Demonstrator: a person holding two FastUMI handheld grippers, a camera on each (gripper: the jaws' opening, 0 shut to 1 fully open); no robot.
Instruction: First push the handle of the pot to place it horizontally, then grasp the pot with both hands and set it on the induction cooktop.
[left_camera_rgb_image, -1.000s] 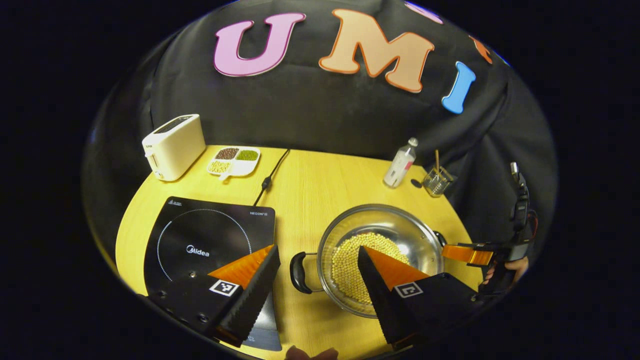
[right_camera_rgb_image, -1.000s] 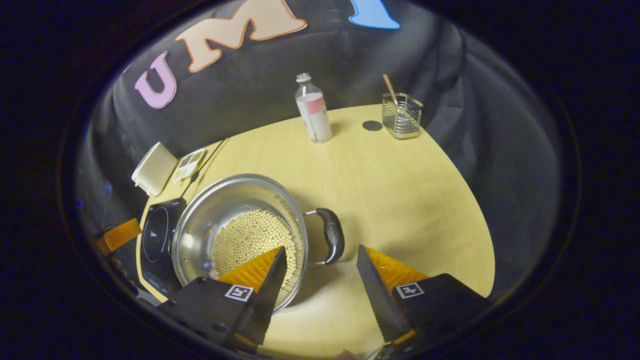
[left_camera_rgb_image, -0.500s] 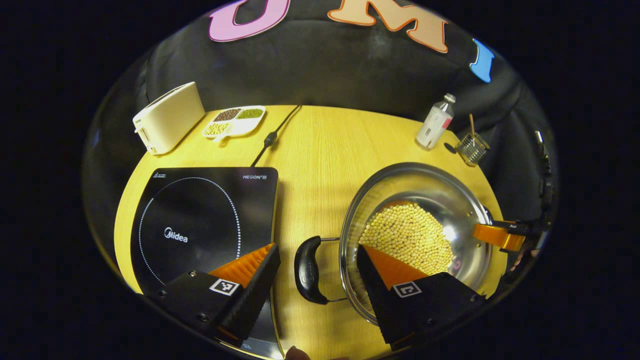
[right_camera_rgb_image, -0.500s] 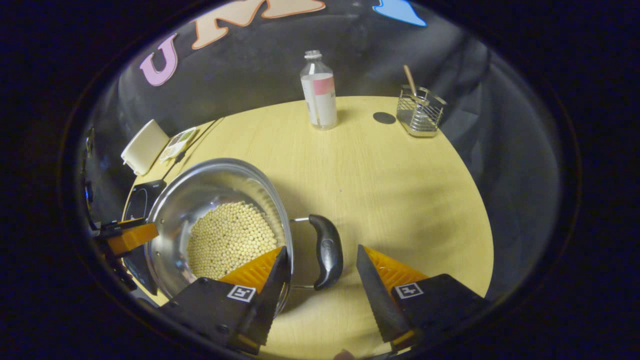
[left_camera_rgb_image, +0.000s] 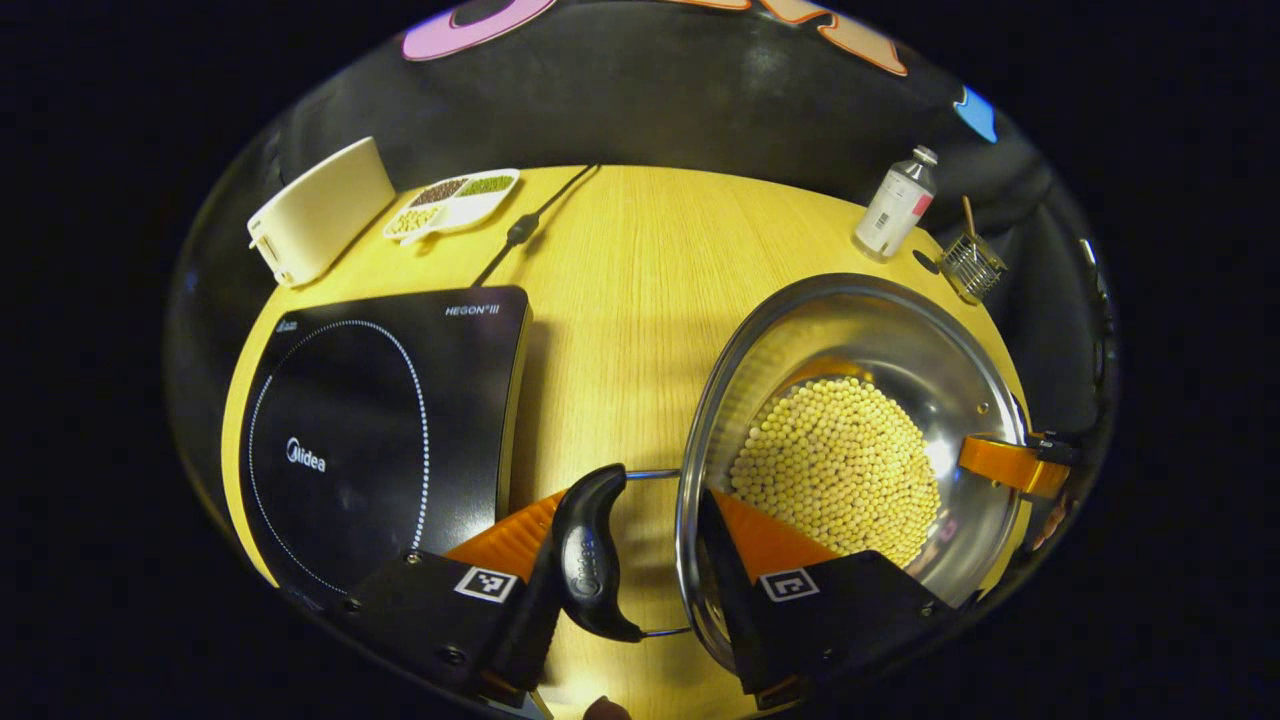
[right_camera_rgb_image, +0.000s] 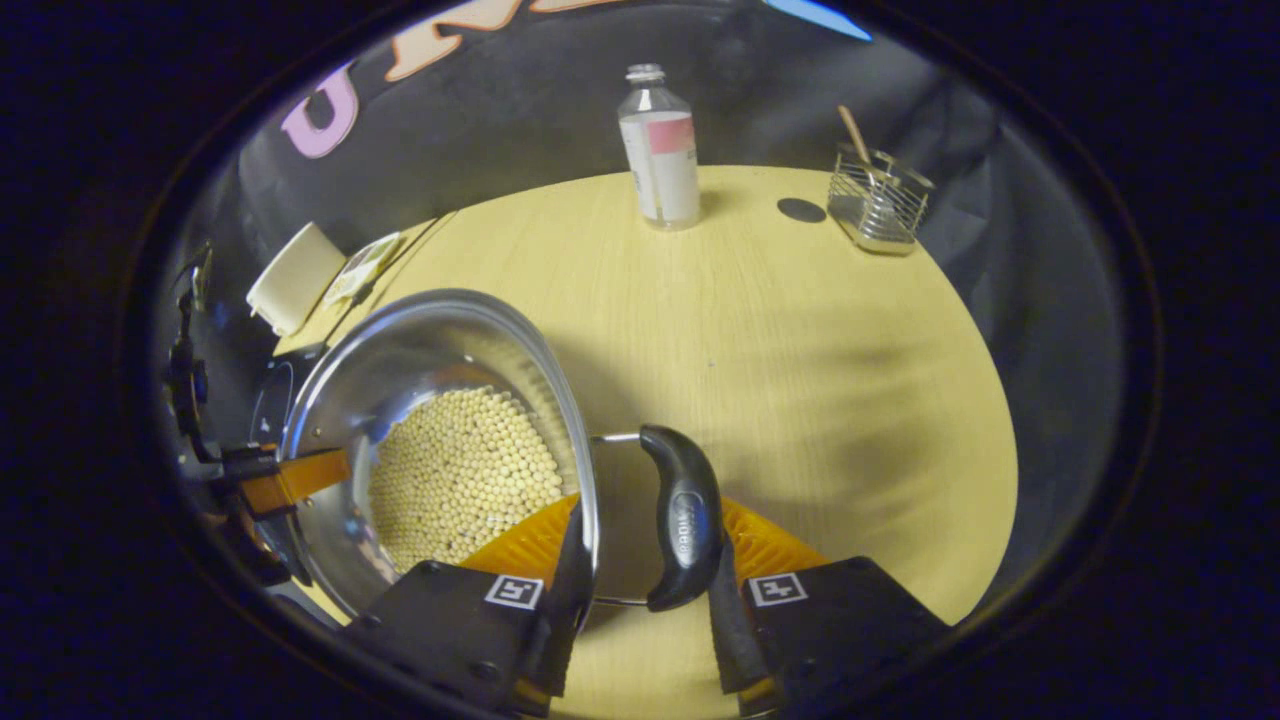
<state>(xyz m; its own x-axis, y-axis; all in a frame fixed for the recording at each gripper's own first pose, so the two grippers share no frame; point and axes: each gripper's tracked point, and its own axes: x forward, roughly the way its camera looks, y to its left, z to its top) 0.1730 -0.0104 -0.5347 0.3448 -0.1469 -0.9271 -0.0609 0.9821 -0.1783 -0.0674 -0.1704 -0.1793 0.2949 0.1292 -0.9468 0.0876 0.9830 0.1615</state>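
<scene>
Jaws of both grippers straddle pot (left_camera_rgb_image: 850, 440) handles, open; cooktop (left_camera_rgb_image: 380, 420) lies beside the pot.

Round wooden table (right_camera_rgb_image: 800, 330), black cloth wall (right_camera_rgb_image: 520, 130), dim light

Shiny steel pot (left_camera_rgb_image: 850, 330) with yellow beans and black side handles at right of left gripper view, black induction cooktop (left_camera_rgb_image: 380, 420) flat at left.
</scene>
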